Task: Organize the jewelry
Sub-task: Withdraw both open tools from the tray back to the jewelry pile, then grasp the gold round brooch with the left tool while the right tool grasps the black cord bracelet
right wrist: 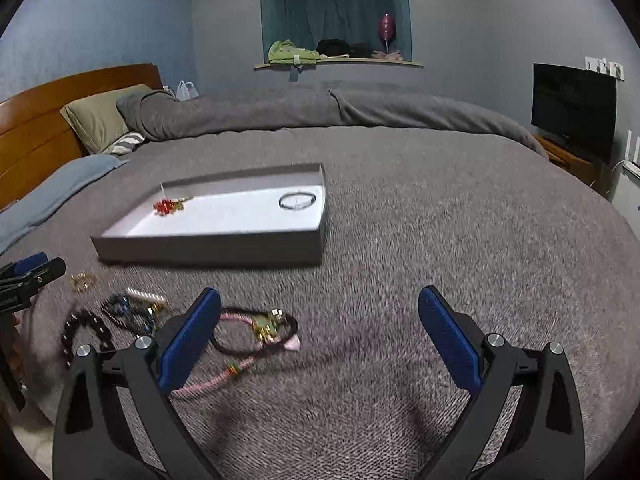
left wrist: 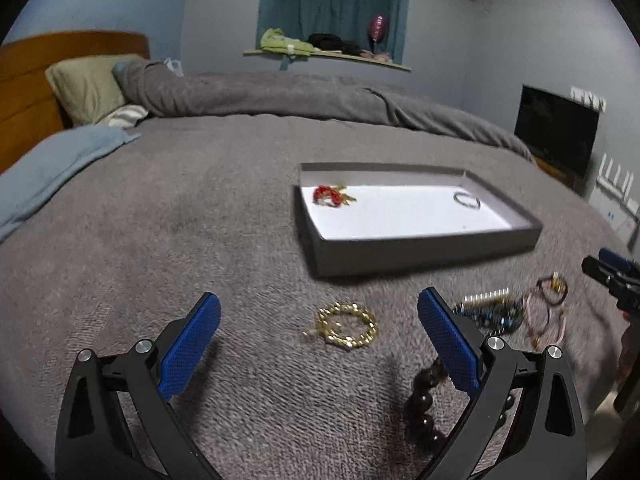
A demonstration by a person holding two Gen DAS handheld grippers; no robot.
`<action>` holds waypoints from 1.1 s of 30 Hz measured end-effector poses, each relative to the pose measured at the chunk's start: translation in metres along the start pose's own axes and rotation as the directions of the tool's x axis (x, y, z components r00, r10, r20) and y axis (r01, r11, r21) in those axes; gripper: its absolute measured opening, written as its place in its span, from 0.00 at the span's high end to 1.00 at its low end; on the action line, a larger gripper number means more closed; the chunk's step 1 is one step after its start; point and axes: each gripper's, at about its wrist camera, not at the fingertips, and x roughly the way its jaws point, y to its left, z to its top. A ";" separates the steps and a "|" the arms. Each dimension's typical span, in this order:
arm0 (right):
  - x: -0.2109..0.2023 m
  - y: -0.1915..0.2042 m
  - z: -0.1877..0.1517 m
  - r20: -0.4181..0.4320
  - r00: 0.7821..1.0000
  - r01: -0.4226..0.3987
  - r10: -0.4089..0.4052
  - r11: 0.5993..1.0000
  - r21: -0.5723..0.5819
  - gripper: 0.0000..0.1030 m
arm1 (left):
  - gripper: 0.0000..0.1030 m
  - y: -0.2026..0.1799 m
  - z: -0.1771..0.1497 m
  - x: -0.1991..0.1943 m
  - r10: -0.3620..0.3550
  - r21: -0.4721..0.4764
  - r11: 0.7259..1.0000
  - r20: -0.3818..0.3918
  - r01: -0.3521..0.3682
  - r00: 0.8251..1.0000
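A shallow grey box (left wrist: 424, 254) (right wrist: 208, 246) with a white floor lies on the bed. It holds a red bead piece (left wrist: 330, 195) (right wrist: 168, 206) and a thin silver bangle (left wrist: 466, 201) (right wrist: 297, 201). My left gripper (left wrist: 320, 316) is open and empty, just above a gold bead bracelet (left wrist: 347, 325) (right wrist: 83, 281). A dark bead bracelet (left wrist: 424, 408) (right wrist: 82, 332) lies under its right finger. A blue beaded piece (left wrist: 490, 314) (right wrist: 132, 308) and pink and dark cords (left wrist: 544, 316) (right wrist: 256, 332) lie beside. My right gripper (right wrist: 320, 316) is open and empty, right of the cords.
The grey blanket (right wrist: 440, 240) covers the bed. Pillows (left wrist: 86, 88) and a wooden headboard (left wrist: 24, 80) are at far left. A rolled duvet (right wrist: 320, 112) runs along the back. A TV (right wrist: 574, 108) stands at the right. The other gripper shows at the view edges (left wrist: 612, 276) (right wrist: 24, 280).
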 end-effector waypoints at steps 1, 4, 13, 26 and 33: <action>0.001 0.000 -0.004 -0.005 1.000 -0.003 0.003 1.000 -0.002 0.05 | 0.05 -0.004 -0.003 -0.001 0.006 0.030 1.000 0.013 -0.006 1.000; 0.006 0.002 -0.011 -0.030 0.999 -0.017 0.016 1.000 -0.017 0.05 | 0.05 -0.012 -0.008 0.000 -0.003 0.067 0.998 0.017 0.002 1.000; 0.010 0.009 -0.016 -0.037 0.999 -0.025 0.023 0.997 -0.077 0.05 | 0.06 -0.020 -0.013 0.012 0.000 0.100 0.995 -0.011 0.001 1.000; 0.010 0.018 -0.016 -0.025 0.999 -0.030 0.028 0.994 -0.109 0.06 | 0.21 -0.014 -0.013 0.019 -0.015 0.057 0.998 -0.052 0.018 0.999; 0.010 0.014 -0.014 -0.034 0.998 -0.049 0.046 0.996 -0.076 0.37 | 0.39 -0.017 -0.016 0.025 -0.008 0.078 0.997 -0.080 0.014 0.997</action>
